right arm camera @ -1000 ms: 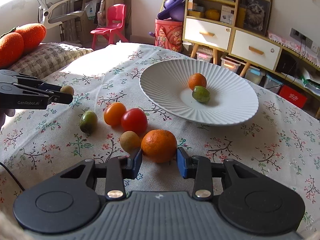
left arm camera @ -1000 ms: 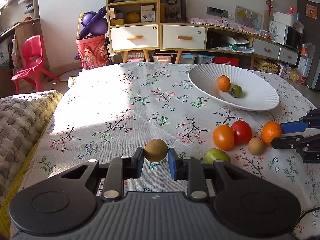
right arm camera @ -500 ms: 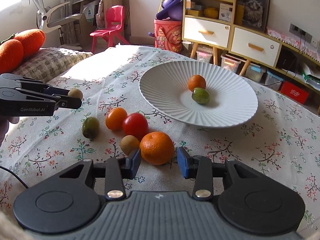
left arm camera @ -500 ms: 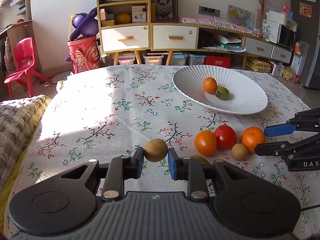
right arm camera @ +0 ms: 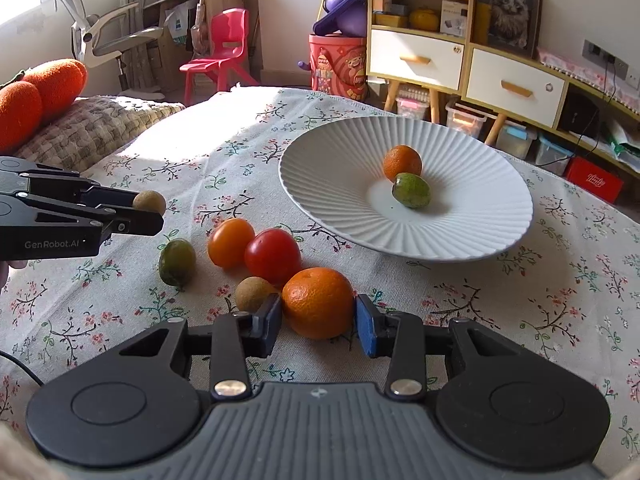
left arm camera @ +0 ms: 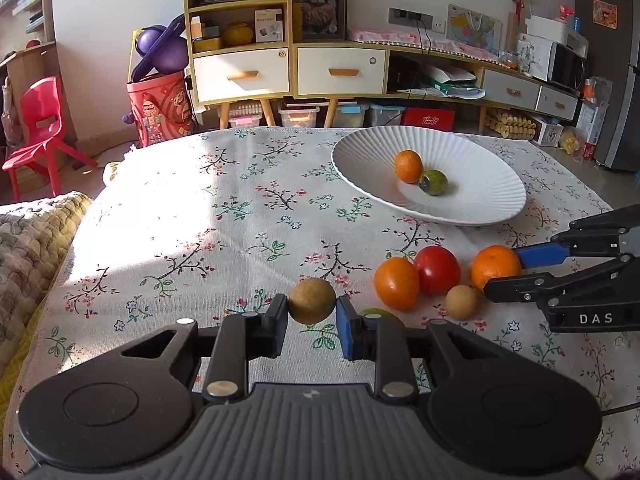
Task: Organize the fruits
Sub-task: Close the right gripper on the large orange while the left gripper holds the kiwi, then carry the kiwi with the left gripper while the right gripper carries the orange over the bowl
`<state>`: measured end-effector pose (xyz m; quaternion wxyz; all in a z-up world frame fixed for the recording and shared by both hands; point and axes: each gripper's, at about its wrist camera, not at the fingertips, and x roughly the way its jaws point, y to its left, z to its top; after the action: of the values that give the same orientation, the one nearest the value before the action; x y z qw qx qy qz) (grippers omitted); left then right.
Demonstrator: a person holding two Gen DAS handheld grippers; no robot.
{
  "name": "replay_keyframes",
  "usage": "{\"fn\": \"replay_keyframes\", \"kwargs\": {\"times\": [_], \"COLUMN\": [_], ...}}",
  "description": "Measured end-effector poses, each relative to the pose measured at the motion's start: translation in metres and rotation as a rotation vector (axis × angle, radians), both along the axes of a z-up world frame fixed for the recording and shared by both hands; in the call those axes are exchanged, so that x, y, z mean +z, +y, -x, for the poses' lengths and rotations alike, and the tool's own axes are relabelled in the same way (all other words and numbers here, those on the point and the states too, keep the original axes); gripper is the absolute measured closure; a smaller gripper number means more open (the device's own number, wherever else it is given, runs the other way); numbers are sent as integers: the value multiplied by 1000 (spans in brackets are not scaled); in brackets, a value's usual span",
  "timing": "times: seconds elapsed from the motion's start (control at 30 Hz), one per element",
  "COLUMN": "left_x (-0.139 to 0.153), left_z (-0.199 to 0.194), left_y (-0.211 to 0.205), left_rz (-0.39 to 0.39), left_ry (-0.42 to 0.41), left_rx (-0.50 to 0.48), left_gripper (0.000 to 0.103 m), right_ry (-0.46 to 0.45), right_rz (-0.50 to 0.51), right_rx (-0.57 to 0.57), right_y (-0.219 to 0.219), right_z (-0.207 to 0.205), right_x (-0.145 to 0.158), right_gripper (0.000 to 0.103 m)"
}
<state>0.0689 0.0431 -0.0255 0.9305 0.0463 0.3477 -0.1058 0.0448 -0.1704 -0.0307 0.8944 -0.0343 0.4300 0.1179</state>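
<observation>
Flowered cloth (left arm camera: 240, 216) covers my table, cabinets (left arm camera: 288, 68) behind. My left gripper (left arm camera: 312, 314) clamps a brown fruit (left arm camera: 312, 300); my right gripper (right arm camera: 318, 320) is closing around the orange (right arm camera: 318, 302) near the plate (right arm camera: 480, 220).

Five fruits (right arm camera: 273, 256) clustered on cloth; two (right arm camera: 402, 163) in ribbed white plate (right arm camera: 480, 216).

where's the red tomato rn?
Right wrist view: red tomato sits on the tablecloth, left of the plate, touching the orange tomato, just beyond the tangerine.
</observation>
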Motion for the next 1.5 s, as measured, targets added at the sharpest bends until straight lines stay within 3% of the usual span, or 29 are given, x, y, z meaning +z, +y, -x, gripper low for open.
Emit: {"fn": "replay_keyframes", "kwargs": {"times": [0.53, 0.97, 1.5], "left_x": [20, 27, 17], "left_z": [-11, -33, -75], "left_y": [-26, -58, -91], "left_rz": [23, 26, 20], "left_ry": [-37, -54, -36], "left_rx": [-30, -68, -85], "left_gripper": [94, 94, 94], "right_ry": [-68, -101, -88], "right_rz": [-21, 0, 14], "right_rx": [-36, -129, -203], "right_y": [-9, -30, -49], "right_z": [-1, -18, -48], "right_x": [30, 34, 24], "right_gripper": [67, 67, 67]}}
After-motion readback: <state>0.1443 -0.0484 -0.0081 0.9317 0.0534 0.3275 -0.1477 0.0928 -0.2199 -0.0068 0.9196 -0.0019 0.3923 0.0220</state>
